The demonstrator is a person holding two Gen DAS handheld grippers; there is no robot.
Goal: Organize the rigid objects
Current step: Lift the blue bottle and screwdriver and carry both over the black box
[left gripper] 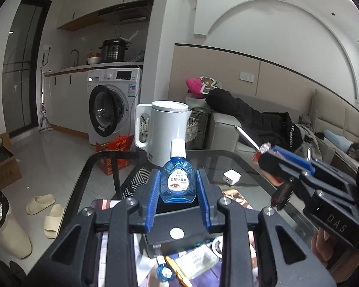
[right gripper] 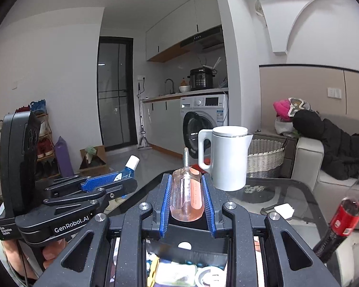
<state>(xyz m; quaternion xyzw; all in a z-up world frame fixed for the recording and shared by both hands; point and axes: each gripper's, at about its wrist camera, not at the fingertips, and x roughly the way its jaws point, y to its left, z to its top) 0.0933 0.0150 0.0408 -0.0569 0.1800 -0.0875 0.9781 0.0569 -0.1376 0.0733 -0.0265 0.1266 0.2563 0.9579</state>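
Blue ribbed pads of the left gripper (left gripper: 178, 198) are clamped on a small blue translucent eye-drop bottle with a white cap (left gripper: 177, 179), held upright above the dark glass table (left gripper: 246, 167). A clear pink-tinted screwdriver handle with a steel shaft (right gripper: 186, 195) is clenched in the right gripper (right gripper: 186, 203). Beyond both, a white plastic kettle (left gripper: 166, 134) stands on the table. Risk: the smooth handle may slip if tilted sharply; the kettle may be struck by the protruding shaft during a forward move.
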